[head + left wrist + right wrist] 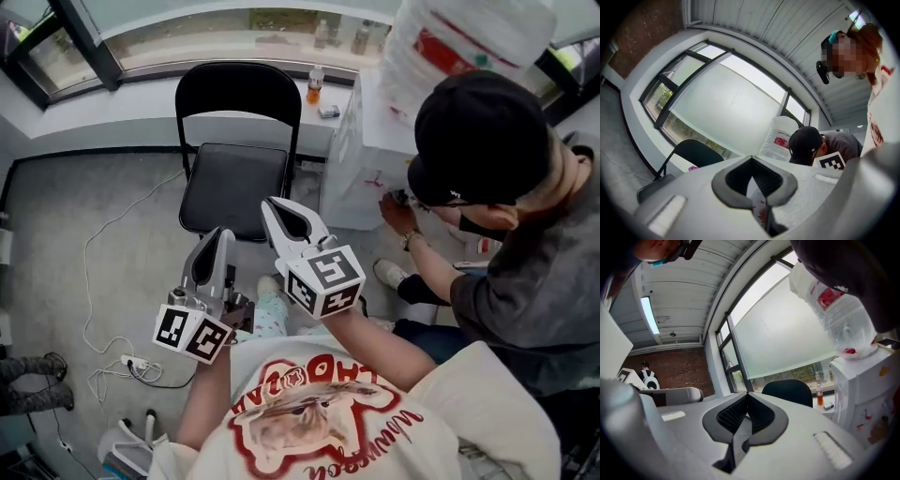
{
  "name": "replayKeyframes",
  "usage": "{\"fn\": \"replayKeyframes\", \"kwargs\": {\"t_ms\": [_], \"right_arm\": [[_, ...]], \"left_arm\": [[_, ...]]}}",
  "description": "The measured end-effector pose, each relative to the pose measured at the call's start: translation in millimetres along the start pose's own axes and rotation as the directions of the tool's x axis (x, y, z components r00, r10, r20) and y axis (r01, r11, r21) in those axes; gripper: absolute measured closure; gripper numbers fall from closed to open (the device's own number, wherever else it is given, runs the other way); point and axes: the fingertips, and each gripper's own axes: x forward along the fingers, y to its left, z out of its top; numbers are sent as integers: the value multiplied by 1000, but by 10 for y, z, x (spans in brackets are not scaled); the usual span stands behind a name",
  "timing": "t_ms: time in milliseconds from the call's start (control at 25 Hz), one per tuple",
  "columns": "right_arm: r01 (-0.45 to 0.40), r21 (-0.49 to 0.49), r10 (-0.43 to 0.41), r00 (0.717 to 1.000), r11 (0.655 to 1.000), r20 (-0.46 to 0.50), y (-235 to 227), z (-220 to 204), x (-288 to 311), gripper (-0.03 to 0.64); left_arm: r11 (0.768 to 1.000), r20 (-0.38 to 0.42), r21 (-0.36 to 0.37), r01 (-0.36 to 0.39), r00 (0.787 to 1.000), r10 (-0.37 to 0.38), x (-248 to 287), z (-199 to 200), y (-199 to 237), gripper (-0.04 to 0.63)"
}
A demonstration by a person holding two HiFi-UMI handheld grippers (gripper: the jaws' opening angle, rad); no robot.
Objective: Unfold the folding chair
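Left of the folding chair (234, 150), a white cable (101, 246) loops across the floor; it is clear of the chair's legs.

Near side of the chair, left: the left gripper (223, 236) is held up, its tip pointing toward the seat's front edge but short of it. In the left gripper view the jaws are pressed together with nothing between them, and the chair shows low and to the left, well apart.

The chair itself stands straight ahead of us, against the window ledge (141, 98). The seat (232, 187) lies flat and the backrest (239, 89) is upright behind it, its width running left to right across our line of reach. We judge it already open; nothing on it looks left to swing down.

Near side of the chair, right: the right gripper (274, 206) is also closed on nothing, pads meeting in the right gripper view. Its tip sits over the seat's front right corner in the head view, so it is the nearer of the two. Contact cannot be confirmed.

Right of the chair: a bottle (316, 84) on the ledge, then a white water dispenser (370, 150) just beside the chair frame, and a crouching person (506, 206) working at it. Any sideways push on the chair goes toward them.
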Motion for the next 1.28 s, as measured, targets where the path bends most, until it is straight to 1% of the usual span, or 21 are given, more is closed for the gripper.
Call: {"fn": "replayKeyframes", "kwargs": {"t_ms": [120, 240, 320, 440, 520, 640, 720, 800, 880, 1040, 1160, 1280], "right_arm": [[-35, -3, 35, 999, 999, -1, 230, -8, -222, 594], [-47, -26, 48, 998, 999, 30, 424, 50, -405, 594], [-17, -55, 20, 998, 998, 53, 455, 103, -501, 594], [53, -113, -44, 995, 992, 85, 512, 139, -602, 594], [96, -134, -83, 991, 986, 104, 618, 97, -634, 594], [148, -118, -134, 984, 982, 120, 872, -86, -648, 594], [168, -98, -154, 979, 981, 134, 1076, -219, -683, 592], [189, -85, -175, 974, 978, 142, 1274, -338, -741, 592], [207, -75, -196, 972, 976, 130, 1448, -458, -806, 592], [210, -62, -203, 974, 976, 100, 1712, -622, -932, 592], [213, -61, -208, 974, 975, 90, 1778, -612, -985, 592], [194, -64, -187, 978, 979, 96, 1902, -552, -991, 592]], "left_arm": [[999, -4, 33, 11, 1000, -11, -240, 61, -113, 589], [998, 4, 64, 27, 1000, -27, -426, 191, -94, 590], [996, 15, 81, 20, 1000, -21, -474, 266, -77, 589], [995, -1, 104, 11, 1000, -11, -525, 281, -70, 589], [993, -30, 108, 43, 999, -40, -622, 273, -82, 589], [985, -87, 127, 114, 991, -103, -884, 259, -67, 591], [979, -114, 143, 144, 985, -128, -1085, 240, -23, 591], [978, -131, 142, 156, 982, -137, -1277, 222, 29, 590], [978, -138, 126, 169, 979, -151, -1446, 204, 57, 590], [974, -160, 131, 183, 974, -162, -1687, 165, 1, 589], [974, -157, 127, 189, 973, -168, -1740, 141, -48, 589], [975, -165, 128, 182, 973, -160, -1798, 156, -72, 590]]}}
